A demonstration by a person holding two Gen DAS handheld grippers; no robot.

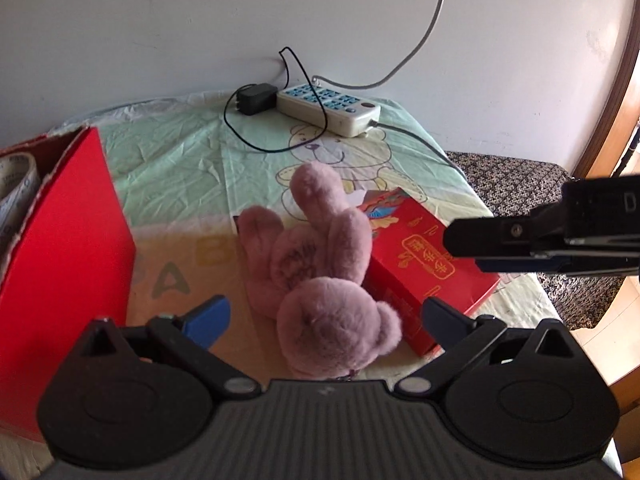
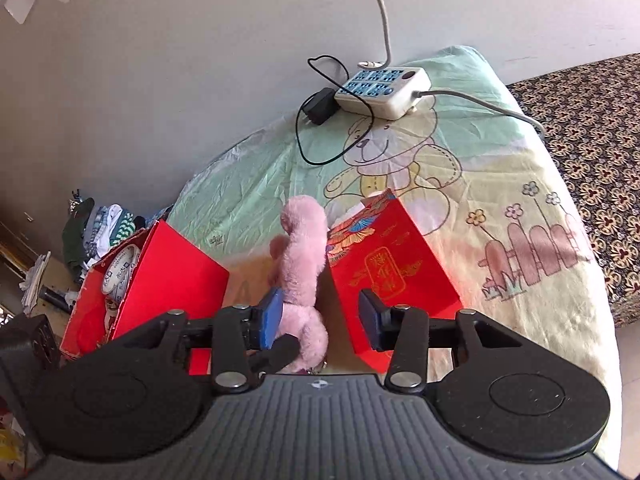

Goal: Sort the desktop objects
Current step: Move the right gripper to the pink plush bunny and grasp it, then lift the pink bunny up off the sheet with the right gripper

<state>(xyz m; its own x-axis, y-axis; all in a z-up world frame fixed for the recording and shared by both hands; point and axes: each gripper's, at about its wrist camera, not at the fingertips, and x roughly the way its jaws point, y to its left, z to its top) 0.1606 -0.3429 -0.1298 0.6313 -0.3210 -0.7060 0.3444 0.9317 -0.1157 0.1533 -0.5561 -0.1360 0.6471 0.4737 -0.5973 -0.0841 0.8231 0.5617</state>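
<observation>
A pink plush toy (image 1: pixel 320 276) lies on the bear-print cloth between a red open box (image 1: pixel 76 240) at the left and a red box with gold print (image 1: pixel 424 256) at the right. My left gripper (image 1: pixel 326 316) stands open just above the plush, with one blue pad on each side and neither touching it. From the right, my right gripper (image 1: pixel 450 240) reaches in over the gold-print box. In the right wrist view the right gripper (image 2: pixel 320 316) is part open; the plush (image 2: pixel 300 256) shows between its fingers, and the right pad stands clear of it.
The open red box (image 2: pixel 132 280) holds rolls of tape (image 2: pixel 118 276). A white power strip (image 1: pixel 328 110), a black adapter (image 1: pixel 256 98) and a looping black cord lie at the back by the wall. A dark patterned cloth (image 2: pixel 592 152) lies beyond the table's right edge, and clutter (image 2: pixel 100 228) is on the floor at the left.
</observation>
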